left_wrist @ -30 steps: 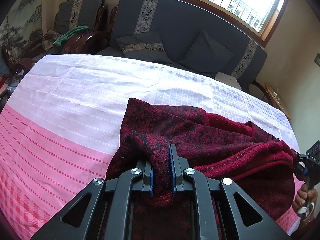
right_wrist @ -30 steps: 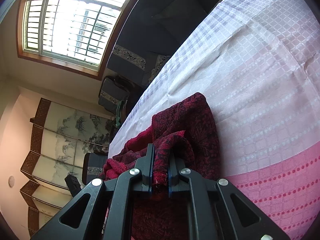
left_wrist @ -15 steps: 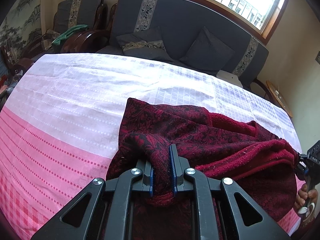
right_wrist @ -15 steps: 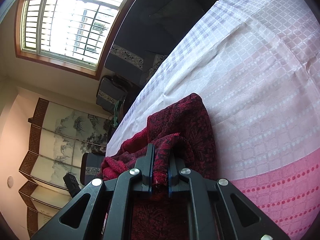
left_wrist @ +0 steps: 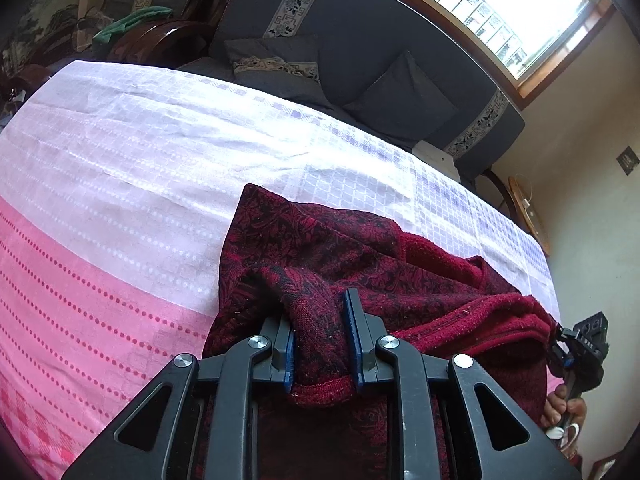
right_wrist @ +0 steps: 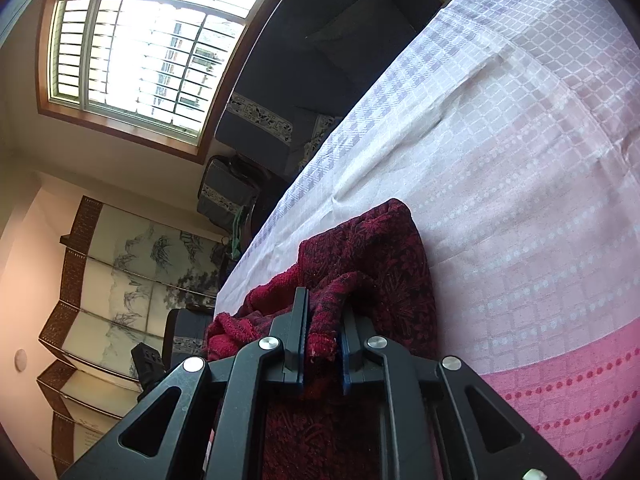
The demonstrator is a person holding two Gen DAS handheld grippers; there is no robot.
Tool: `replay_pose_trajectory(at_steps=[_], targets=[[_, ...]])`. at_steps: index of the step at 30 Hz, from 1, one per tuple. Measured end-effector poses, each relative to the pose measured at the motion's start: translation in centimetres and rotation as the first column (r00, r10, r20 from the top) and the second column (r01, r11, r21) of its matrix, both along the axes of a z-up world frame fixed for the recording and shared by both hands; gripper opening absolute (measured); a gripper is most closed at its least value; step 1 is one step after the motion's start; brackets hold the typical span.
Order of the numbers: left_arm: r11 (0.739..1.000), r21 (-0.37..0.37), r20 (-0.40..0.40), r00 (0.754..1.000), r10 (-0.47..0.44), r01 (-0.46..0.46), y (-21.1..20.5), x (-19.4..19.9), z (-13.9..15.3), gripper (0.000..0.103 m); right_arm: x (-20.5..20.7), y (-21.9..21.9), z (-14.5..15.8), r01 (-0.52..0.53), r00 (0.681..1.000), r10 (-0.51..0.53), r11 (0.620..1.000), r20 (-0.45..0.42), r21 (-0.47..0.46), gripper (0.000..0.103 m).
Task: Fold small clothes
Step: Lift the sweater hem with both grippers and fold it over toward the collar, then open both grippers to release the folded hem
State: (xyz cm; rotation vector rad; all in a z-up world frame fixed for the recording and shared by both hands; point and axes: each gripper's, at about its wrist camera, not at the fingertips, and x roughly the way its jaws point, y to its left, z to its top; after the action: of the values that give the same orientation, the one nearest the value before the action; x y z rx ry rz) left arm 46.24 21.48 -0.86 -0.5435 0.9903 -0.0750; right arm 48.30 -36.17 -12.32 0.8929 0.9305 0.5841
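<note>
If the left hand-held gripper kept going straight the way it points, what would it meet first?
The dark red garment. A fold of it already sits between the opening jaws of the left hand-held gripper, bunched ahead. Beyond that lies the pink and white cloth, though depth is unclear.

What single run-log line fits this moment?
left gripper: jaws opening, garment between | right gripper: garment hem between jaws | cloth

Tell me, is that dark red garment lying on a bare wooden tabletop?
No, the dark red garment lies on a pink and white patterned cloth.
</note>
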Motion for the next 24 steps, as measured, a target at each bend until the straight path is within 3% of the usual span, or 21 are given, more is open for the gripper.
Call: replay_pose_trajectory(at_steps=[4, 5, 8, 12, 16, 19, 21, 24], targets=[[0.988, -0.155, 0.032, 0.999, 0.030, -0.025, 1.4, -0.2, 0.0, 0.049, 0.3, -1.2, -0.8, 0.034, 0.999, -0.033, 0.996, -0.011, 0.081, 0.015], [0.985, -0.169, 0.047, 0.998, 0.046, -0.037, 1.8, -0.3, 0.3, 0.057, 0.3, -1.5, -1.1, 0.045, 0.999, -0.044, 0.995, -0.016, 0.094, 0.016], [0.982, -0.179, 0.098, 0.992, 0.085, -0.066, 2.4, -0.4, 1.4, 0.064, 0.4, -2.0, -1.6, 0.060, 0.998, -0.058, 0.991, -0.016, 0.118, 0.016], [0.988, -0.129, 0.148, 0.983, 0.105, -0.086, 2.7, -0.1, 2.9, 0.068, -0.2, -3.2, -1.5, 0.102, 0.994, -0.107, 0.983, 0.025, 0.154, 0.017], [0.990, -0.076, 0.163, 0.978, 0.132, -0.121, 2.4, -0.8, 3.4, 0.068, -1.4, -6.1, -0.9, 0.176, 0.975, -0.205, 0.950, 0.088, 0.260, 0.024], [0.995, -0.022, 0.182, 0.978, 0.101, -0.099, 0.9, -1.9, 3.3, 0.068, -2.3, -8.2, -0.6, 0.198, 0.967, -0.234, 0.939, 0.102, 0.280, 0.024], [0.998, 0.039, 0.201, 0.978, 0.050, -0.059, -0.7, -2.3, 3.3, 0.068, -2.7, -8.6, 0.2, 0.174, 0.968, -0.213, 0.951, 0.132, 0.256, 0.024], [0.990, 0.143, 0.226, 0.973, -0.038, 0.005, -3.7, -2.1, 3.5, 0.068, -2.9, -7.2, 1.7, 0.113, 0.974, -0.140, 0.982, 0.179, 0.150, 0.024]])
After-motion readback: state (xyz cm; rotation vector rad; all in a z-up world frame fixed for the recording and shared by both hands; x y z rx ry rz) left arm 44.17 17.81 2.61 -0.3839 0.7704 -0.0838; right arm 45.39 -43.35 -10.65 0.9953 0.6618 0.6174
